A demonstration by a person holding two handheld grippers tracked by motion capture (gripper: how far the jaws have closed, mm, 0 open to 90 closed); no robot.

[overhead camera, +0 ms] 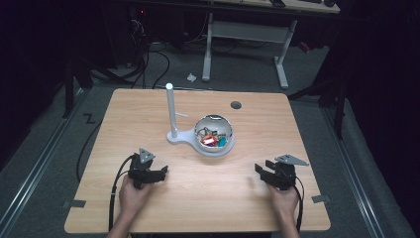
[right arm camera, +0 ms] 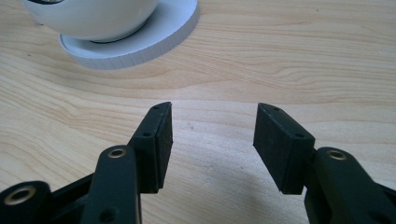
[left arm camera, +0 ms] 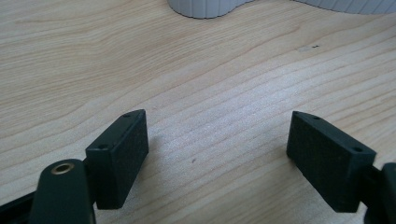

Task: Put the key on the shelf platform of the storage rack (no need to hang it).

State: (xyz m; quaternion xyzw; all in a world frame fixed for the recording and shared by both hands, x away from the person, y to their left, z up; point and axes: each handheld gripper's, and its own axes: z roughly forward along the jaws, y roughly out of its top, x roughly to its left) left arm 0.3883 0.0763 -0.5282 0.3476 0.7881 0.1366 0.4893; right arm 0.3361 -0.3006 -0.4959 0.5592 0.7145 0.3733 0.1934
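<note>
High view: a light wooden table [overhead camera: 148, 114] stands on a grey floor, with dark surroundings and a white-legged desk [overhead camera: 245, 34] beyond its far edge. Near the table's middle, a little toward the far edge, sits a white stand [overhead camera: 179, 139] made of a round base and an upright white post [overhead camera: 171, 109]; a white bowl [overhead camera: 214, 135] rests on the base, holding small coloured pieces that are too small to identify. A dark round hole [overhead camera: 236, 105] lies near the far edge, right of centre.

The left gripper [overhead camera: 157, 174] rests near the near-left part of the table, held by a hand [overhead camera: 132, 194], its jaws pointing right and toward the stand. The right gripper [overhead camera: 261, 171] sits toward the near-right corner, held by the other hand [overhead camera: 285, 197], jaws pointing left. Bare wood lies between the two grippers and between each gripper and the bowl; both are well apart from the stand and from the side edges.

In the left gripper view the jaws stand wide apart over bare wood, empty, with the ribbed white base edge [left arm camera: 205, 7] at the top. In the right gripper view the jaws are moderately open, empty, and the bowl [right arm camera: 93, 16] on its base [right arm camera: 140, 44] lies ahead to the upper left, not touching them.
</note>
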